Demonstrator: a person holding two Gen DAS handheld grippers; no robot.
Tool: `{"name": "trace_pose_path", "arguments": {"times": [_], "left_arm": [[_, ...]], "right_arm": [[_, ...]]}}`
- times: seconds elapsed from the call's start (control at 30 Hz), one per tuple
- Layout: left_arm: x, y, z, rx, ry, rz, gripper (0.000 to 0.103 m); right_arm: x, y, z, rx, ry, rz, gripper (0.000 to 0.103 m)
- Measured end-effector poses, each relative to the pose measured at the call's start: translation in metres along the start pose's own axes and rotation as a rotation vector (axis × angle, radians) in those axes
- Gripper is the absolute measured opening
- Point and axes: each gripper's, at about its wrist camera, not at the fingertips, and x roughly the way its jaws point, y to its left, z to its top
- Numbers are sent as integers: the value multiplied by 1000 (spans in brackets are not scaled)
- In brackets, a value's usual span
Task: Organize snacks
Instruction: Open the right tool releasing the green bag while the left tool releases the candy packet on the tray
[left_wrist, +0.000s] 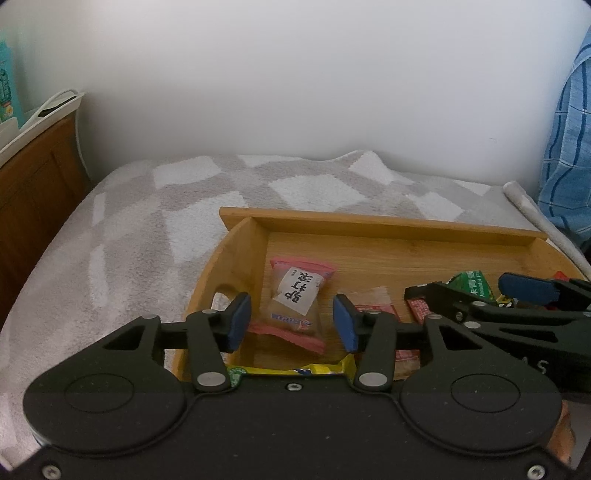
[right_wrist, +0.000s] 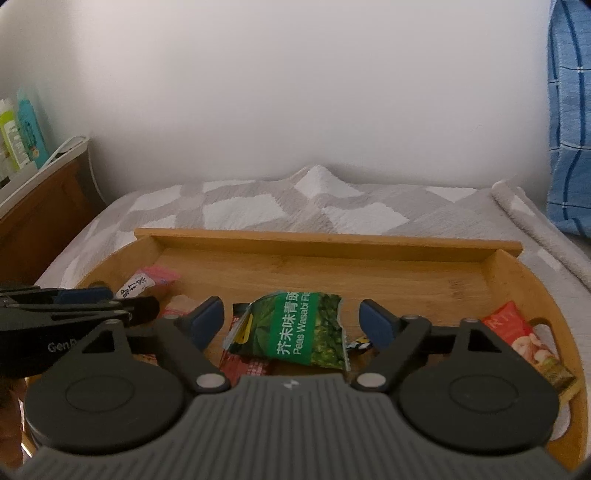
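Note:
A bamboo tray (left_wrist: 369, 221) (right_wrist: 325, 240) lies on the bed and holds several snack packets. My left gripper (left_wrist: 291, 321) is open, its pads either side of a clear packet with pink ends and a white label (left_wrist: 295, 295), which also shows in the right wrist view (right_wrist: 136, 286). My right gripper (right_wrist: 295, 325) is open over a green wasabi peas packet (right_wrist: 299, 328), which also shows in the left wrist view (left_wrist: 472, 286). The right gripper shows in the left wrist view (left_wrist: 480, 295). The left gripper shows in the right wrist view (right_wrist: 118, 301).
A yellow packet (left_wrist: 295, 369) lies under my left gripper. A red nut packet (right_wrist: 524, 339) sits by the tray's right handle. Red packets (right_wrist: 247, 365) lie under the green one. A grey-white blanket (left_wrist: 147, 221) covers the bed. A wooden headboard (left_wrist: 33, 192) stands left, blue checked cloth (right_wrist: 569, 147) right.

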Motion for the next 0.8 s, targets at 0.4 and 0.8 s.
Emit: {"name": "trace_pose_path", "arguments": {"times": [0.4, 0.8], "left_arm": [[-9, -2, -1, -12, -4, -1, 74], [-22, -8, -2, 10, -3, 10, 92]], "right_arm": [[-19, -7, 1, -5, -16, -44, 101], [-33, -14, -1, 11, -27, -73, 103]]}}
